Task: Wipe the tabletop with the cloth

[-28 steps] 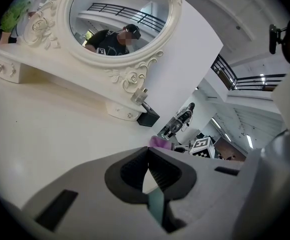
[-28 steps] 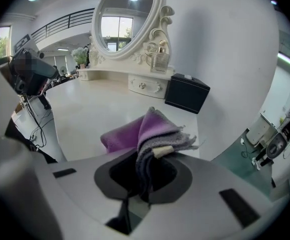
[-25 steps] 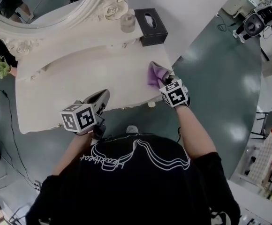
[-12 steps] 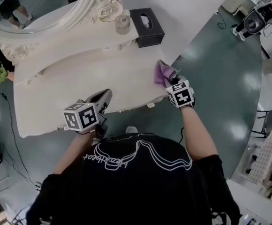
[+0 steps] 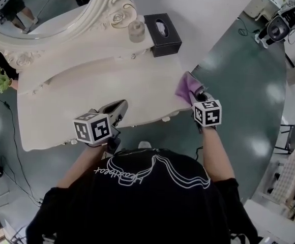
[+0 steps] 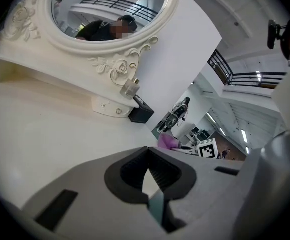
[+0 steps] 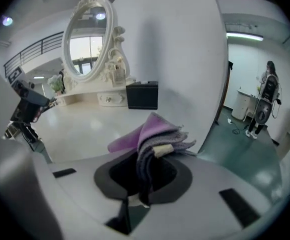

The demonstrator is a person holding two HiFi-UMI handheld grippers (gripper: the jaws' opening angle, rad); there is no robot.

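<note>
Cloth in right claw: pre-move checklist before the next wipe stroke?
1. Grip: ok. The cloth is bunched between the right claw's jaws.
2. Cloth contact with the tabletop: cannot tell. The cloth sits at the table's right edge, but no view shows it touching.
3. Left claw: ok. It is shut on nothing, at the front edge, apart from the cloth.
4. Wipe path: ok. The black box and glass jar stand at the back by the mirror.
5. Room to the right: not ok. Only the edge is there, so the stroke should probably go inward.
</note>
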